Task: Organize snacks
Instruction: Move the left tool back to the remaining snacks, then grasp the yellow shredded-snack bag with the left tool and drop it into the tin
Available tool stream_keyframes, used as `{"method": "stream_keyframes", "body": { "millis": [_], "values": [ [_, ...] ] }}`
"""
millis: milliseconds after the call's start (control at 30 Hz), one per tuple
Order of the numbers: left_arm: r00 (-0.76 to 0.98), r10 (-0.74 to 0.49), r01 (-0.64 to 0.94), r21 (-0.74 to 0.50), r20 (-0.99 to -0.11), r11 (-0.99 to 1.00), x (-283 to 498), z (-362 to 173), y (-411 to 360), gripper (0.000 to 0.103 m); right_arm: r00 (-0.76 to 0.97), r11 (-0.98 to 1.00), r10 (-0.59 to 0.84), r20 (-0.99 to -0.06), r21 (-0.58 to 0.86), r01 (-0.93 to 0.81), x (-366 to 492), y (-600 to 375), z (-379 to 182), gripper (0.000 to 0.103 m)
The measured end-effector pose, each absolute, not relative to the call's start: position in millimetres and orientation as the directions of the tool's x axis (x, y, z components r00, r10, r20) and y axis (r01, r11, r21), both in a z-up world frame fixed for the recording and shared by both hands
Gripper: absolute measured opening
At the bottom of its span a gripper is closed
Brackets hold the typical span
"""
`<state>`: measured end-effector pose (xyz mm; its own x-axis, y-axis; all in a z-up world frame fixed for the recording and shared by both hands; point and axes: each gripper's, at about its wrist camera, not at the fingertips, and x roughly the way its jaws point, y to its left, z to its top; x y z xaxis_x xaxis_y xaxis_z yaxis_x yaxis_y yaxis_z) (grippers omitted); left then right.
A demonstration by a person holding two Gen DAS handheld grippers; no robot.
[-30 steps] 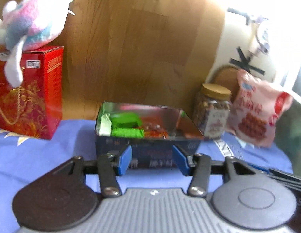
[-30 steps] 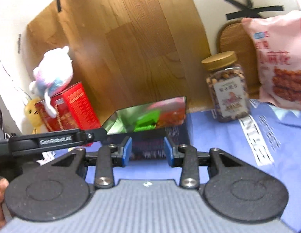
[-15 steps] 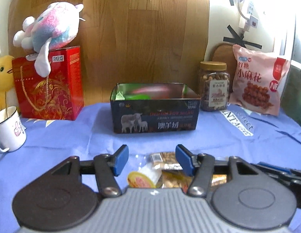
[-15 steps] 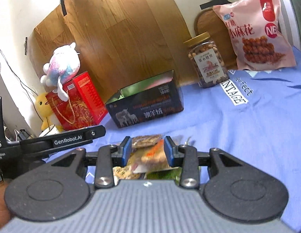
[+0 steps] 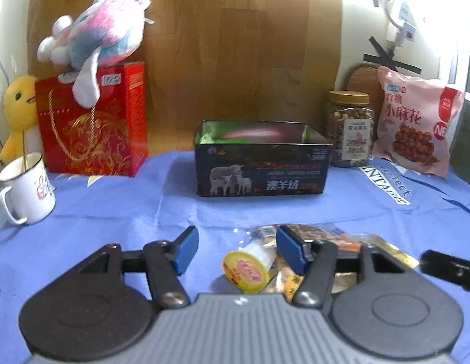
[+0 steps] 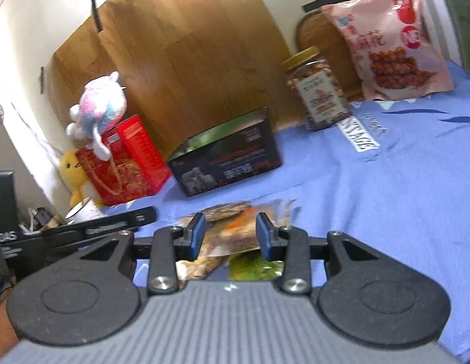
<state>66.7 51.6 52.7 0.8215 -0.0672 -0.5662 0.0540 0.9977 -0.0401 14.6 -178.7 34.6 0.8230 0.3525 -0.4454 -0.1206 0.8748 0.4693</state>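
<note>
Loose snack packets (image 5: 298,254) are lying heaped on the blue-clothed surface (image 5: 113,212) just under both claws, short of the open tin (image 5: 262,166) ahead, left claw (image 5: 235,250) having just been opening, empty, right claw (image 6: 230,236) hovering part-open, empty, likely picking next.

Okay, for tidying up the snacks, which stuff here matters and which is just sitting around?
Part of the job:
- loose snack packets
- yellow-capped tube
- open dark tin
- left gripper, open
- right gripper, open

Just lying about:
- plush toy
- yellow duck
- red gift box
- white mug
</note>
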Motion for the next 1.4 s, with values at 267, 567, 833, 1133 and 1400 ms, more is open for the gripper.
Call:
{"method": "stream_keyframes", "body": {
  "millis": [267, 567, 833, 1133, 1400],
  "values": [
    [0.769, -0.245, 0.119, -0.245, -0.590, 0.962, 66.5, 43.4, 72.5, 0.058, 0.796, 0.809, 0.360, -0.487, 0.588, -0.006, 27.3, -210.8, 10.8, 0.040],
    [0.620, -0.489, 0.204, -0.475, -0.614, 0.856, 99.6, 21.9, 53.4, 0.058, 0.795, 0.856, 0.342, -0.501, 0.515, -0.044, 50.5, -197.4, 13.5, 0.040],
    [0.564, -0.539, 0.210, -0.522, -0.626, 0.826, 116.9, 2.3, 31.6, 0.039, 0.679, 0.689, 0.540, -0.497, 0.724, -0.018, 78.7, -213.7, -18.1, 0.030],
    [0.555, -0.613, 0.284, -0.564, -0.563, 0.775, 95.1, 18.3, 15.6, 0.036, 0.732, 0.752, 0.472, -0.492, 0.658, -0.042, 38.0, -220.4, 9.9, 0.022],
    [0.545, -0.669, 0.349, -0.589, -0.505, 0.729, 88.0, 33.3, -5.3, 0.036, 0.802, 0.806, 0.368, -0.470, 0.591, -0.024, 10.9, -225.9, 27.8, 0.023]
  ]
}}
